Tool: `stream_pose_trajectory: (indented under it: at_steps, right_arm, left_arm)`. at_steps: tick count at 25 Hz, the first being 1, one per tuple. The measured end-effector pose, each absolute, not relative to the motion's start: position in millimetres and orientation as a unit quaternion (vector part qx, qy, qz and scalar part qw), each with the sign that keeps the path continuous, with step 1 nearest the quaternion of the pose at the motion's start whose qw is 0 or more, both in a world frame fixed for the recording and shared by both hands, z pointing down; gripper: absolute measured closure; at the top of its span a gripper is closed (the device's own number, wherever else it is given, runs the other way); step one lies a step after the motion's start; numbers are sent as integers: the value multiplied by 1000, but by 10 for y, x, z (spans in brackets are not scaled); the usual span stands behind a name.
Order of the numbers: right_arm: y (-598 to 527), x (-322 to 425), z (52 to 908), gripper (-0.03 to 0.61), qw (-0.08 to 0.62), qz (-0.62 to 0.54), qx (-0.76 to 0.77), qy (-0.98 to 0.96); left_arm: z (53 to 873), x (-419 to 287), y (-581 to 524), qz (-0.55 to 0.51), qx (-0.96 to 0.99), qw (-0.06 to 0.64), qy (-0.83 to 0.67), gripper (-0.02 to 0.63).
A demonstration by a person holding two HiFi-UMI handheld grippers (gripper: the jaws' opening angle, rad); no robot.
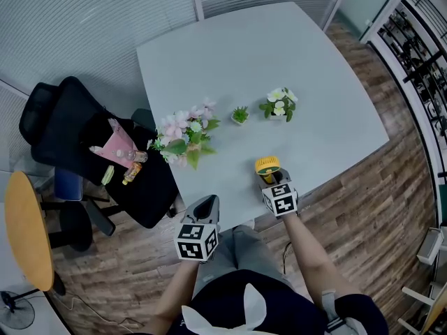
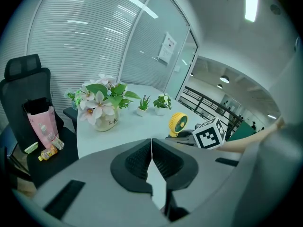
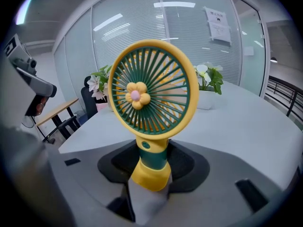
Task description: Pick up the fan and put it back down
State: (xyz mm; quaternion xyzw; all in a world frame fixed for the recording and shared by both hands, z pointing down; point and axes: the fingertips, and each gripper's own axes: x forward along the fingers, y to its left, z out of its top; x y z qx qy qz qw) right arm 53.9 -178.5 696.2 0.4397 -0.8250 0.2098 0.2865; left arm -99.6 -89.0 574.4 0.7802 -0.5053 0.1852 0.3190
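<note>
Near the table (image 1: 279, 54) edge, the fan (image 3: 154, 96) held tight in the right hand-held gripper (image 3: 150, 167) should be set down softly and upright; the left hand-held gripper (image 2: 151, 148) is closed, empty.

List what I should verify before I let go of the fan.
1. Right claw closed on the fan, low on its stem: ok.
2. Fan standing roughly upright in the grip: ok.
3. Fan's base resting on the table: cannot tell.
4. Bare table around the fan, with the flowers well apart from it: ok.
5. Left claw shut, empty and off to the side of the fan: ok.
</note>
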Motion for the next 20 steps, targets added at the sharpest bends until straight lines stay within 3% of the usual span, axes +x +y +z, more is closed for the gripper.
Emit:
stream_pose_trajectory:
  at_steps: [20]
  right_arm:
    - [-1734, 518, 7023, 386, 303, 194, 439, -823]
  left_arm:
    - [5764, -956, -828, 190, 786, 322, -492, 591]
